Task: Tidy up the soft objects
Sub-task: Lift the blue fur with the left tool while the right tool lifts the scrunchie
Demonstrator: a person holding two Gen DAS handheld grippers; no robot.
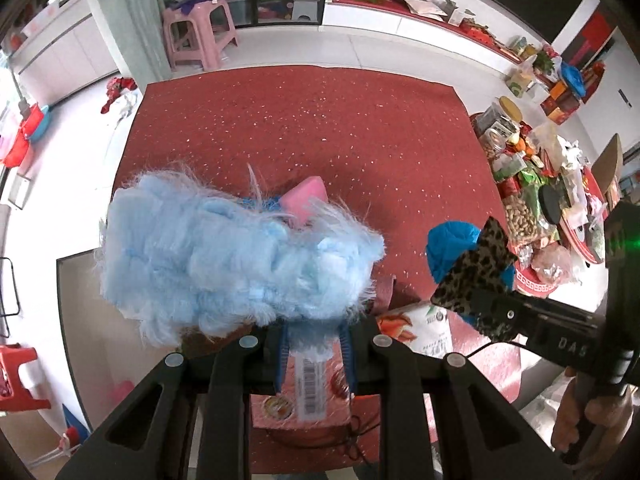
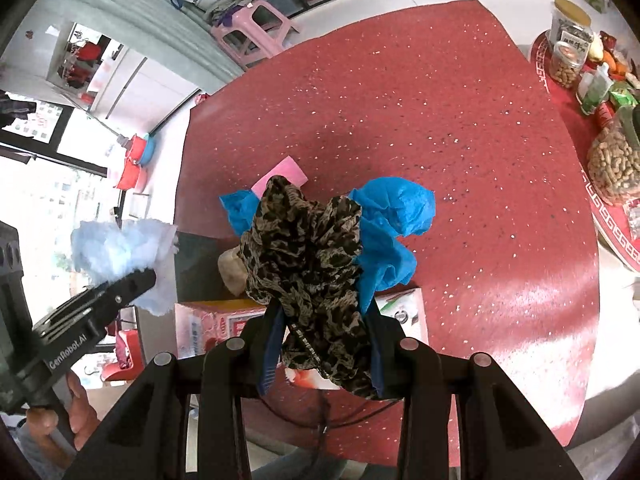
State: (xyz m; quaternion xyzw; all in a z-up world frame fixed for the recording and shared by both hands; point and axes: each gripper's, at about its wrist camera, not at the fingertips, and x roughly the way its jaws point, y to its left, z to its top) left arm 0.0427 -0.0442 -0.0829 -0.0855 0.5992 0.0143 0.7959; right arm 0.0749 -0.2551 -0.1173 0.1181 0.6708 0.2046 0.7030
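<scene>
**Supervisor:** Report both grippers and their loads.

**Operator:** My left gripper is pinching 1 fluffy pale-blue fibre duster head. Its long axis runs crosswise to the fingers, with the bulk to their left. My right gripper is clamped on 1 crumpled leopard-print fabric piece, with a bright blue thin sheet bunched just behind it. I cannot tell whether the blue sheet is also pinched.

**Supervisor:** Position relative to the pink printed carton?

**Operator:** The pink printed carton lies on the red speckled tabletop at its near edge. Both loads are lifted above it: the duster over its left part, the leopard fabric over its right. 1 pink rectangular sponge lies beyond the carton, farther across the tabletop.

**Supervisor:** Containers?

**Operator:** No open bin is visible. Clear jars of peanuts stand well to the right of the carton among the snacks. I judge them outside the task.

**Supervisor:** Next move?

**Operator:** My judgement: set the loads down beside the sponge. The left gripper is the nearer one.
</scene>
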